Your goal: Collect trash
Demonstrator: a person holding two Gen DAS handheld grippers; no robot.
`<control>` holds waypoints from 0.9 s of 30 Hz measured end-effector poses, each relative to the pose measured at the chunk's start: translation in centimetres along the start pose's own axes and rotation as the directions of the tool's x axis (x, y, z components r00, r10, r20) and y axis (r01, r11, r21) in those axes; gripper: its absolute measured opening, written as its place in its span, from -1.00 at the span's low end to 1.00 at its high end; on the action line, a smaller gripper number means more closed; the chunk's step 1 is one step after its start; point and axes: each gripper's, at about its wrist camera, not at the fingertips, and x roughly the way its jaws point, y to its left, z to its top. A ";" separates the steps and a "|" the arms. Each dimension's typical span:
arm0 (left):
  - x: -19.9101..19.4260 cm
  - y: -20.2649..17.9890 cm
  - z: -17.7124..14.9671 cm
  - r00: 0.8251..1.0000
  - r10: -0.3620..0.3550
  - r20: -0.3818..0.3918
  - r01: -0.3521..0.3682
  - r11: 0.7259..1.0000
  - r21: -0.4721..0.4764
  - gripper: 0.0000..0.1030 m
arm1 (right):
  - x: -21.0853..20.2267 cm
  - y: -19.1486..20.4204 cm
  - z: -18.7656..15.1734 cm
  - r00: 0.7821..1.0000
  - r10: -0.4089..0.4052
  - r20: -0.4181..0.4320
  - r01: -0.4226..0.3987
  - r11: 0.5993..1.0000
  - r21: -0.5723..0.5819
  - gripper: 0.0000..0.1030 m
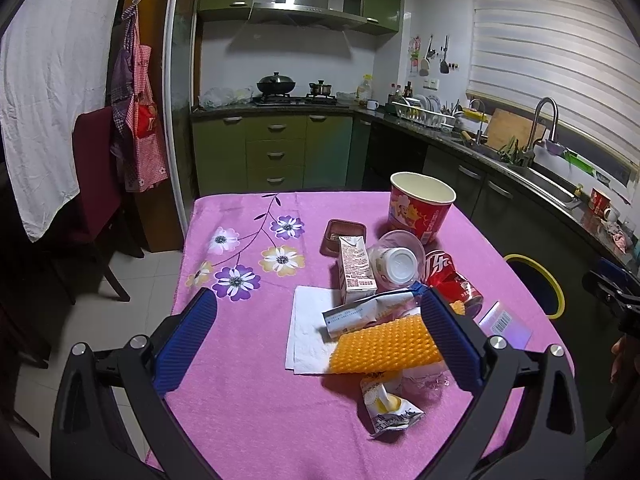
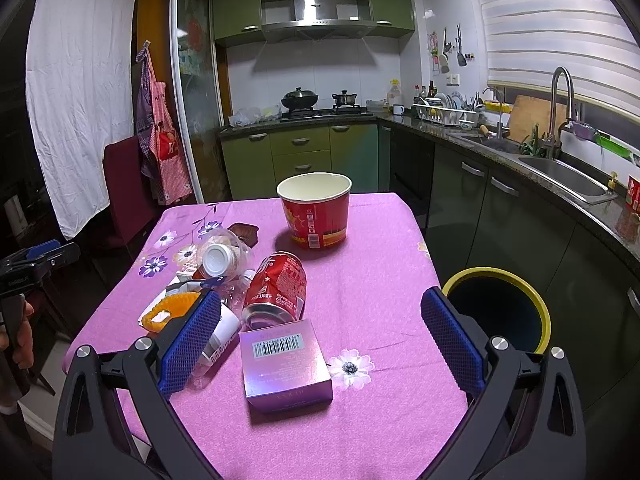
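Trash lies on a table with a pink flowered cloth. An orange foam net, a white napkin, a crumpled wrapper, a milk carton, a plastic cup, a crushed red can and a red paper bucket lie there. A pink box with a barcode lies between my right gripper's fingers. My left gripper is open above the napkin and net. My right gripper is open above the box. A yellow-rimmed bin stands right of the table.
A brown tray sits behind the carton. A dark red chair stands left of the table. Green cabinets, a stove and a sink counter run along the back and right walls.
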 end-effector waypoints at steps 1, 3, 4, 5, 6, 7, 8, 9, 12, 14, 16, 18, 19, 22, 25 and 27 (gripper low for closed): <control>0.0 0.0 0.0 1.000 0.000 0.000 0.000 1.000 0.000 0.89 | 0.0 0.0 0.0 1.000 -0.001 0.000 0.001 1.000 0.000 0.92; 0.0 0.0 0.0 1.000 -0.001 0.000 0.001 1.000 0.000 0.89 | 0.1 0.0 -0.1 1.000 0.000 -0.001 0.000 1.000 0.001 0.92; 0.0 0.0 0.0 1.000 -0.001 0.000 0.001 1.000 0.000 0.89 | 0.1 0.0 -0.1 1.000 0.000 -0.001 0.000 1.000 0.000 0.92; 0.0 0.0 0.0 1.000 -0.002 0.000 0.002 1.000 0.000 0.89 | 0.0 0.0 0.0 1.000 0.000 -0.001 0.000 1.000 0.001 0.92; 0.0 -0.1 0.0 1.000 -0.002 0.000 0.002 1.000 0.000 0.89 | 0.1 0.0 -0.1 1.000 0.001 -0.002 -0.001 1.000 0.000 0.92; 0.0 -0.1 0.0 1.000 -0.003 -0.001 0.003 1.000 0.001 0.89 | 0.1 0.0 -0.1 1.000 0.001 -0.001 -0.001 1.000 0.000 0.92; 0.2 -0.2 0.0 1.000 -0.003 -0.002 0.003 1.000 0.001 0.89 | 0.1 0.0 -0.1 1.000 0.000 -0.002 0.000 1.000 0.001 0.92; 0.2 -0.2 -0.1 1.000 -0.004 -0.003 0.004 1.000 0.001 0.89 | 0.1 0.0 -0.1 1.000 0.001 -0.002 -0.001 1.000 0.001 0.92; 0.2 -0.2 -0.1 1.000 -0.009 -0.006 0.009 1.000 0.002 0.89 | 0.2 0.0 -0.2 1.000 0.001 -0.004 -0.001 1.000 0.001 0.92; 0.2 -0.3 -0.2 1.000 -0.011 -0.008 0.011 1.000 0.003 0.89 | 0.2 0.0 -0.3 1.000 0.000 -0.004 0.000 1.000 0.002 0.92; 0.2 -0.4 -0.2 1.000 -0.014 -0.011 0.014 1.000 0.006 0.89 | 0.2 0.0 -0.3 1.000 0.000 -0.003 0.000 1.000 0.002 0.92; 0.3 -0.3 -0.2 1.000 -0.017 -0.012 0.017 1.000 0.006 0.89 | 0.3 0.0 -0.3 1.000 0.000 -0.004 0.000 1.000 0.002 0.92; 0.3 -0.4 -0.2 1.000 -0.019 -0.014 0.019 1.000 0.006 0.89 | 0.3 0.0 -0.3 1.000 0.001 -0.004 -0.001 1.000 0.002 0.92; 0.4 -0.3 -0.3 1.000 -0.022 -0.019 0.023 1.000 0.005 0.89 | 0.3 0.0 -0.3 1.000 -0.001 -0.005 0.001 1.000 0.002 0.92; 0.4 -0.4 -0.2 1.000 -0.024 -0.019 0.024 1.000 0.005 0.89 | 0.4 -0.2 -0.4 1.000 -0.001 -0.006 0.001 1.000 0.006 0.92; 0.4 -0.3 -0.2 1.000 -0.025 -0.018 0.025 1.000 0.005 0.89 | 0.4 -0.1 -0.4 1.000 -0.003 -0.007 0.003 1.000 0.005 0.92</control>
